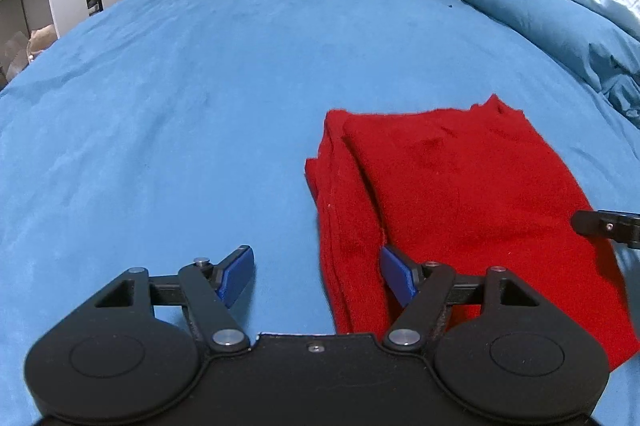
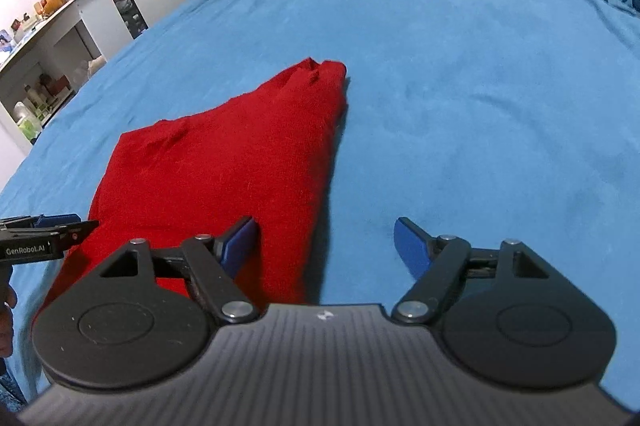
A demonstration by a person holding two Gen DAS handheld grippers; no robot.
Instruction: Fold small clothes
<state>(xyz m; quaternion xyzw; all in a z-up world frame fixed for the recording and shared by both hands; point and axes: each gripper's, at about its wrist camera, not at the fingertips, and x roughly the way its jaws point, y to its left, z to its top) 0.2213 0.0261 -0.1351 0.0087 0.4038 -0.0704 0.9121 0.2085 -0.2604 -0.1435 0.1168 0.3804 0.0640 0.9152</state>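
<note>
From my left wrist view, the left gripper [image 1: 316,276] has its jaws apart over the near left edge of the folded red garment [image 1: 460,209], which lies on the blue bed [image 1: 180,85]. From my right wrist view, the right gripper [image 2: 326,246] gapes wide over the garment's near right edge, gripping nothing.

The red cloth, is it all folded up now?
Looks mostly done: the red cloth lies folded in layers on the blue bed sheet. In hand: nothing, since the left gripper and right gripper are open. Left: maybe one more fold.
</note>
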